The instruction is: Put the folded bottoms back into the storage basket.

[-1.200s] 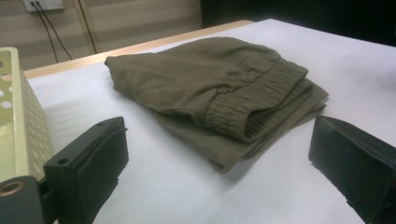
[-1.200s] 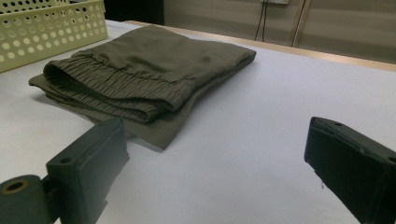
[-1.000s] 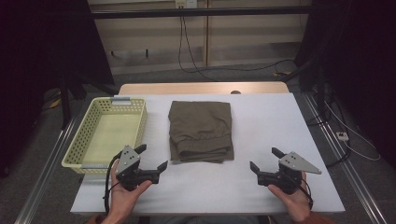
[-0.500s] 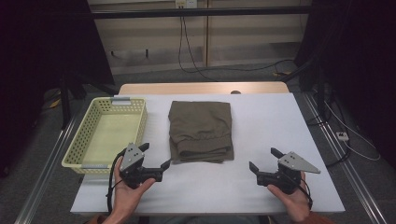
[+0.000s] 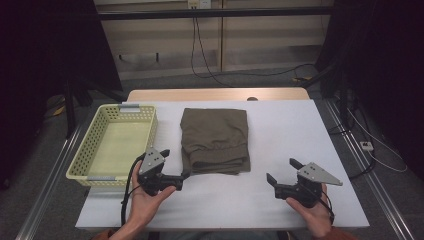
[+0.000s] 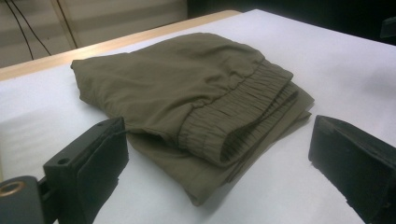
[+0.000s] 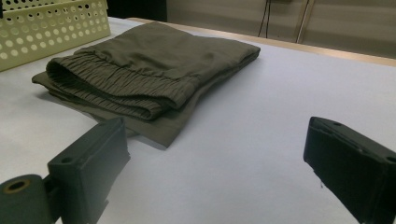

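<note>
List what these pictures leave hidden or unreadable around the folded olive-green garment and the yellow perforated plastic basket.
- Folded olive-green garment: its underside and inner layers are hidden by its own folds in all three views, so its type is unclear.
- Yellow perforated plastic basket: cut off by the top and left edges of the right gripper view.
- Left gripper: in the high view, too small to tell whether a jaw touches the cloth.

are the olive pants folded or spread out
Folded. The olive pants lie as a compact stacked rectangle on the table, elastic waistband doubled over layers at the near edge.
</note>
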Demonstrator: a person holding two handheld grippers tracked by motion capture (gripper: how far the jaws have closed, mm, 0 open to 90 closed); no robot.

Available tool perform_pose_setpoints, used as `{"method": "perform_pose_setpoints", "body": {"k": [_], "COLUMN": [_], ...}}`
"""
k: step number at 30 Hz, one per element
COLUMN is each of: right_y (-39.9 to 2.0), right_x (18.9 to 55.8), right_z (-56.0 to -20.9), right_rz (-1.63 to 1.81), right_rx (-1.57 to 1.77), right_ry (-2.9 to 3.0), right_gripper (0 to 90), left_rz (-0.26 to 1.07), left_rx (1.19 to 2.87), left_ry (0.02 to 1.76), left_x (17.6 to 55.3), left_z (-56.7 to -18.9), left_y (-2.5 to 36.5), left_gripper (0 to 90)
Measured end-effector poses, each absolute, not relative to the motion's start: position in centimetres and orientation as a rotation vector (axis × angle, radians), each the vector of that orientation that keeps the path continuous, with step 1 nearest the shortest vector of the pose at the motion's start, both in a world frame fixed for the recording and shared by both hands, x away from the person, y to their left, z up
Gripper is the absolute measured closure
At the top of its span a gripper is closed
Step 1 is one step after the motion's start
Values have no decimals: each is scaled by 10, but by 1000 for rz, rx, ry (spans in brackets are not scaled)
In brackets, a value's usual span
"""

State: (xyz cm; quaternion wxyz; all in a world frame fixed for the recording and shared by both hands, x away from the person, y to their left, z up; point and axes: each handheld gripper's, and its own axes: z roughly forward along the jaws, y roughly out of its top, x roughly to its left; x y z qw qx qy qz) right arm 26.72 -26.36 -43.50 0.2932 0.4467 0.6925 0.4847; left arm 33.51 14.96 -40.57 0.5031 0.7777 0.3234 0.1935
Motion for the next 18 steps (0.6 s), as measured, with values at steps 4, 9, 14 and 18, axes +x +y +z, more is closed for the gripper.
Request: {"method": "perform_pose_setpoints", "body": {"k": [4,9,14,18], "right_y": [-264,-264,-265,-265], "right_x": [267,267,267,267], "right_z": [-435,-435,-435,-434], "right_rz": [1287,1288,1288,1291], "right_rx": [1188,1195,1197,1195], "right_ry": [1843,1841,1839,1838], "right_gripper": [67,68,69,70], "left_rz": [466,465,454,452], "left_rx": [1878,1880,1875,1874], "left_ry": [789,784,778,773], "left_x": [340,347,356,360], "left_z": [-405,-401,-397,-395], "left_y": [148,144,138,134], "left_gripper": [51,50,51,51]}}
